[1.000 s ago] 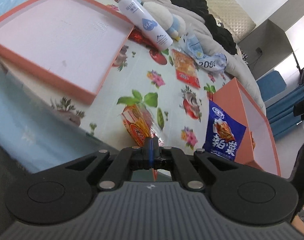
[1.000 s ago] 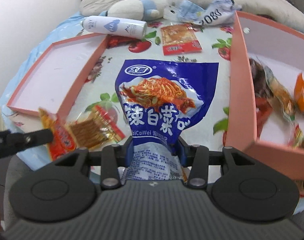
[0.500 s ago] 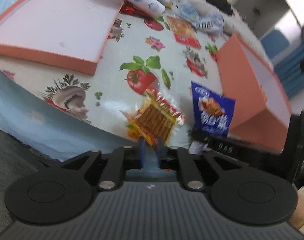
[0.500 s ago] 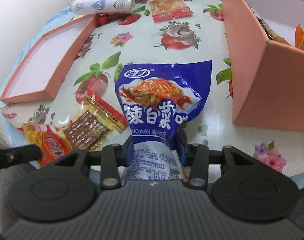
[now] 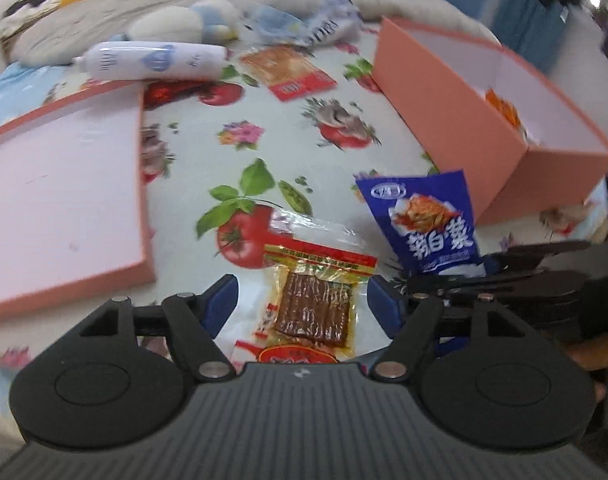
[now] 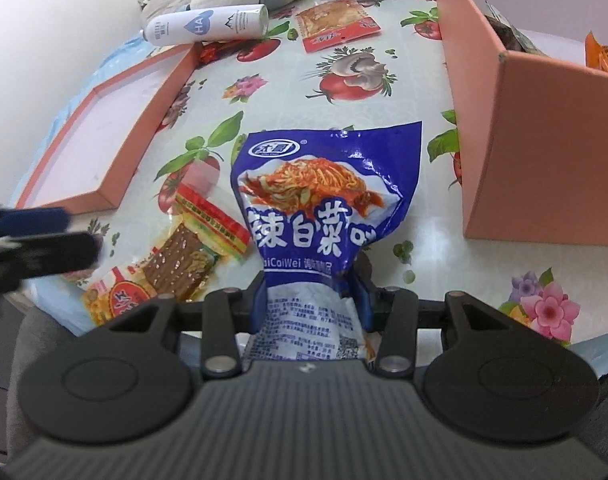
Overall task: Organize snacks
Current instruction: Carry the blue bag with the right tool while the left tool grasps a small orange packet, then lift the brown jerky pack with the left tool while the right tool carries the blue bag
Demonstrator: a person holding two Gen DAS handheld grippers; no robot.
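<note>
Crinkly blue foil packet (image 6: 316,216) pinched in right tongs (image 6: 310,300); left tongs (image 5: 302,300) opening around flat glossy sachet (image 5: 316,300).

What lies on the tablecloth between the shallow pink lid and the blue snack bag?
The clear snack packet with a red-and-yellow header lies there, seen best in the right wrist view.

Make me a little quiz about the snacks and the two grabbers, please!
1. True or false: the right gripper is pinching the blue packet.
2. The brown snack lies between the left gripper's opening jaws. Do they press it? A) yes B) no
3. What colour is the box with snacks inside?

Key: 1 true; 2 B; 3 pink-orange.
</note>
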